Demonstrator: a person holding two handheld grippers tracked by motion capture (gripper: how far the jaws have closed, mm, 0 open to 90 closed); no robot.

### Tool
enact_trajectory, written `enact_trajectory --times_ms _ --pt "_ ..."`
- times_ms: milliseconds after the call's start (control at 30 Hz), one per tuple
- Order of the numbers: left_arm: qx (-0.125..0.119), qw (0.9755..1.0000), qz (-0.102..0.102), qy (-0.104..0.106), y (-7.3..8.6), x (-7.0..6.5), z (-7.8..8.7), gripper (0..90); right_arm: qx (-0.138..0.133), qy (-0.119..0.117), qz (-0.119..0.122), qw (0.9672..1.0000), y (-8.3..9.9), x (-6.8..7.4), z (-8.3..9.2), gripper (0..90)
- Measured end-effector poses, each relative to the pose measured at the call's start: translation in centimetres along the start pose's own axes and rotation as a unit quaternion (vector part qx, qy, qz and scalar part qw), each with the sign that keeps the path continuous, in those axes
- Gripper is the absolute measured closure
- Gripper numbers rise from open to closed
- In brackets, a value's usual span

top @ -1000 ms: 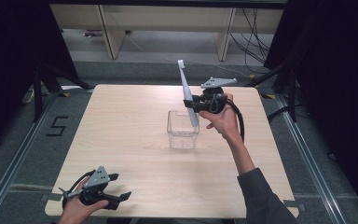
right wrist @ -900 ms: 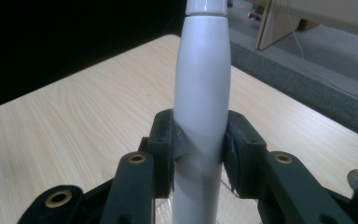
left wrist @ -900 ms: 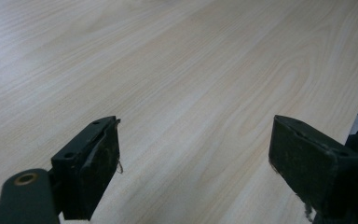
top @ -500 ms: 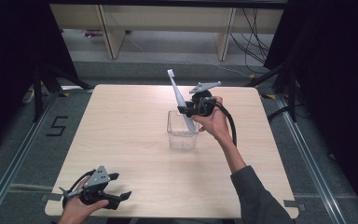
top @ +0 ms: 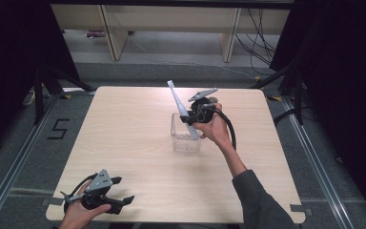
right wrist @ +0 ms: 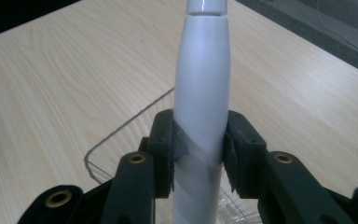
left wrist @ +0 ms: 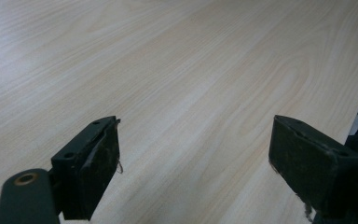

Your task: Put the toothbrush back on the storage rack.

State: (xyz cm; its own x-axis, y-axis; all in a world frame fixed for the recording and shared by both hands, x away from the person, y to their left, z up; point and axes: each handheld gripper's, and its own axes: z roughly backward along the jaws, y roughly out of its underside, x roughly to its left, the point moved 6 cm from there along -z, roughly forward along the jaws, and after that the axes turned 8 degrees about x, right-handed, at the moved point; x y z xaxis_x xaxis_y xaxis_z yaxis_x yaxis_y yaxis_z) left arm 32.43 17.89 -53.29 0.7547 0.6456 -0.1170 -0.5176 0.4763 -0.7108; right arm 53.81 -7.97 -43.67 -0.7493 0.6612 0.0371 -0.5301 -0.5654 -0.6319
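The right gripper [top: 191,116] jaws clamp a white electric toothbrush handle [right wrist: 200,93], probably smooth and slippery, at mid-body, its lower end inside the clear plastic box [top: 181,140]. Left gripper [top: 119,191] jaws gape empty, well apart from the box.

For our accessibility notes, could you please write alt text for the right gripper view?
Two black jaws clamp a white toothbrush handle that rises up the frame. Beneath it sits the rim of a clear plastic box on a pale wooden table.
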Motion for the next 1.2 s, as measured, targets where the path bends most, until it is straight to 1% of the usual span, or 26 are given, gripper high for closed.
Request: enact_trajectory --times_ms 33,67,100,133,233,300,333,367,400,433,467,567,600,667,700,733,800,833,933,967,1000,1033,1067,1133,1167,1200 --pt "0.000 1.0000 0.000 0.000 0.0 0.0 0.0 15.7 0.000 0.000 0.000 1.0000 0.0 0.0 0.0 66.9" --pt "0.000 1.0000 -0.002 -0.002 0.0 0.1 0.0 15.7 0.009 -0.002 0.005 0.9999 0.2 0.0 -0.4 66.9" --pt "0.001 1.0000 -0.003 -0.003 0.0 0.1 0.0 15.7 0.003 0.000 0.000 1.0000 0.1 0.1 -0.6 66.9" --pt "0.001 1.0000 -0.003 -0.003 0.0 0.1 0.0 15.7 0.011 0.000 0.015 0.9998 0.2 -0.1 -0.7 66.9" --pt "0.003 1.0000 -0.007 -0.004 0.1 0.2 0.0 15.7 0.018 0.001 0.016 0.9997 0.4 -0.1 -1.0 66.9" --pt "-0.004 1.0000 -0.001 -0.003 0.0 0.0 0.0 15.7 0.025 0.004 0.014 0.9996 0.5 -0.1 -1.3 66.9" --pt "0.003 0.9999 -0.009 -0.008 0.1 0.2 0.1 15.7 0.036 0.005 0.016 0.9992 0.7 -0.1 -1.6 66.9" --pt "0.003 0.9999 -0.009 -0.008 0.1 0.2 0.1 15.7 0.036 0.005 0.016 0.9992 0.7 -0.1 -1.6 66.9" --pt "-0.002 1.0000 -0.003 -0.002 0.0 0.1 0.0 15.7 0.039 0.005 0.004 0.9992 0.8 0.1 -1.9 66.9" --pt "-0.002 1.0000 -0.003 -0.002 0.0 0.1 0.0 15.7 0.039 0.005 0.004 0.9992 0.8 0.1 -1.9 66.9" --pt "-0.002 1.0000 -0.001 -0.001 0.0 0.1 0.0 15.7 0.056 0.008 -0.009 0.9984 0.9 0.1 -1.9 66.9" --pt "-0.008 1.0000 0.002 0.000 0.0 0.0 0.0 15.7 0.056 0.013 -0.010 0.9983 1.0 0.1 -2.2 66.9" --pt "-0.009 1.0000 0.002 0.000 0.0 0.0 0.0 15.7 0.058 0.007 0.005 0.9983 1.0 0.0 -2.2 66.9" --pt "-0.005 1.0000 0.004 -0.002 0.0 0.0 0.1 15.7 0.060 0.010 0.023 0.9979 1.0 -0.1 -2.8 66.9" --pt "-0.005 1.0000 0.004 -0.002 0.0 0.0 0.1 15.7 0.060 0.010 0.023 0.9979 1.0 -0.1 -2.8 66.9" --pt "-0.008 1.0000 0.004 0.001 0.0 0.0 0.0 15.7 0.072 0.011 0.018 0.9972 1.2 0.1 -3.0 66.9" --pt "-0.007 1.0000 0.004 -0.003 0.0 0.0 0.1 15.7 0.078 0.012 0.017 0.9967 1.3 0.2 -3.2 66.9" --pt "-0.007 1.0000 0.004 -0.003 0.0 0.0 0.1 15.7 0.093 0.013 -0.006 0.9956 1.5 0.4 -3.1 66.9" --pt "-0.006 1.0000 0.003 -0.002 0.0 0.0 0.1 15.7 0.097 0.012 -0.008 0.9952 1.6 0.5 -3.4 66.9" --pt "-0.006 1.0000 0.003 -0.002 0.0 0.0 0.1 15.7 0.099 0.014 0.008 0.9950 1.6 0.4 -3.6 66.8" --pt "-0.006 1.0000 0.003 -0.002 0.0 0.0 0.1 15.7 0.099 0.014 0.008 0.9950 1.6 0.4 -3.6 66.8" --pt "-0.005 1.0000 0.004 -0.002 0.0 0.0 0.1 15.7 0.104 0.004 0.006 0.9946 1.6 0.7 -3.6 66.8" --pt "-0.003 1.0000 0.003 -0.002 0.0 0.0 0.0 15.7 0.105 0.012 0.004 0.9944 1.7 0.6 -3.6 66.8" --pt "0.000 1.0000 -0.001 0.000 0.1 0.0 0.1 15.7 0.112 0.013 -0.005 0.9936 1.8 0.6 -3.6 66.8" --pt "-0.003 1.0000 0.000 -0.002 0.0 0.0 0.0 15.7 0.107 0.008 0.006 0.9942 1.7 0.6 -3.7 66.8" --pt "-0.004 1.0000 0.001 -0.003 0.0 0.0 0.0 15.7 0.100 0.011 0.019 0.9947 1.6 0.4 -3.8 66.8"
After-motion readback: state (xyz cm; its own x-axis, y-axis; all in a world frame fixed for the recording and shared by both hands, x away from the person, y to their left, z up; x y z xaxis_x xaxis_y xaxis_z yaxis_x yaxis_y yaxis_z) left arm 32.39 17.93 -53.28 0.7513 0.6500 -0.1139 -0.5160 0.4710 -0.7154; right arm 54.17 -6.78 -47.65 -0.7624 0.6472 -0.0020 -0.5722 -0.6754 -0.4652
